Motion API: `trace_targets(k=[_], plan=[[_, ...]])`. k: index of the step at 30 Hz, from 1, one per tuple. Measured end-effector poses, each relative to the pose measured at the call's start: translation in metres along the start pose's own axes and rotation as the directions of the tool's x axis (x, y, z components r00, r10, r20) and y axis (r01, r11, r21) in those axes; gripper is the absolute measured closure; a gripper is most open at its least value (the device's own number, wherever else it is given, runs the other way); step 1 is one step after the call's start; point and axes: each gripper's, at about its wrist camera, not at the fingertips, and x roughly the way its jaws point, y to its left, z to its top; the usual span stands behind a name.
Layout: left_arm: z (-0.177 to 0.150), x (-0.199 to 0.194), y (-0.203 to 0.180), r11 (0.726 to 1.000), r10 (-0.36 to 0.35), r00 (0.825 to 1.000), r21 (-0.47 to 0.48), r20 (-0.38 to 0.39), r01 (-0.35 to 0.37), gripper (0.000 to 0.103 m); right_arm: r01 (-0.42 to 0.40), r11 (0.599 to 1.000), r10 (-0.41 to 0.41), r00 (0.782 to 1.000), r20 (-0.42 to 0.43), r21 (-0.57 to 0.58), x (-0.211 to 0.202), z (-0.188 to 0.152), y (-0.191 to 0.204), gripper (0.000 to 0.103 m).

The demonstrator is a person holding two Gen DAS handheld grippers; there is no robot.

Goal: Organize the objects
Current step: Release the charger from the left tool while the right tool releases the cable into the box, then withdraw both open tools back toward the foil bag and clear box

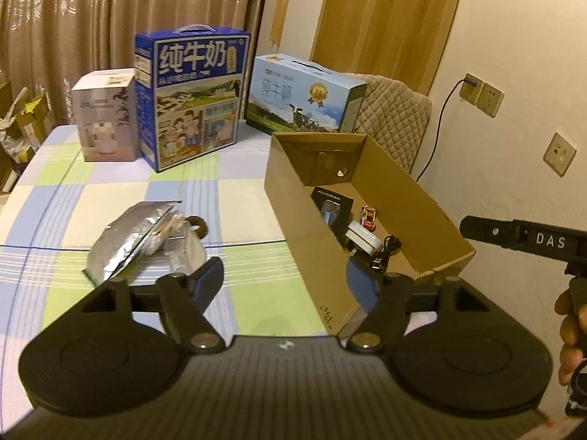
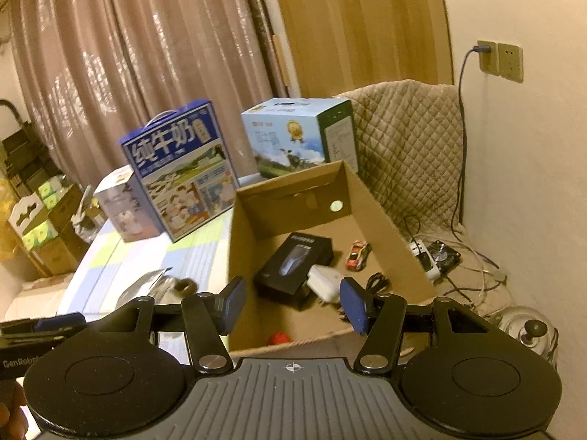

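Open cardboard box (image 2: 381, 205) on checked table holds black boxed gadget (image 2: 293, 267), white charger (image 2: 324, 282), black cable (image 2: 378, 282), toy car (image 2: 356, 253), small red item (image 2: 279, 338). Outside, left: foil pouch (image 1: 124, 238), brown ring (image 1: 197, 224).

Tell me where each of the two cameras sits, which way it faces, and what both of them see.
Left wrist view: on the left tool, angled down over the checked tablecloth at a silver foil pouch; its open fingers, the right tool and a hand show.
Right wrist view: on the right tool, angled down into the open brown cardboard box; its open fingers and the left tool's tip show.
Shared: the cardboard box, black product box, white charger, toy car, blue milk carton.
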Motion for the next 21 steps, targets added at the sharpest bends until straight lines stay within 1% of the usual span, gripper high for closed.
trace_targets(k=[9, 16, 21], plan=[[-0.011, -0.036, 0.033, 0.999, 0.028, 0.999, -0.032, 0.023, -0.027, 0.015, -0.038, 0.998, 0.038, 0.999, -0.017, -0.044, -0.014, -0.015, 0.042, 0.049], [-0.022, -0.057, 0.056, 0.997, 0.058, 0.998, -0.055, 0.037, -0.056, 0.004, -0.071, 0.995, 0.069, 0.997, -0.026, -0.071, -0.019, -0.024, 0.066, 0.049], [-0.031, -0.07, 0.074, 0.994, 0.092, 0.995, -0.065, 0.042, -0.09, 0.001, -0.096, 0.992, 0.093, 0.995, -0.042, -0.086, -0.02, -0.034, 0.078, 0.049]])
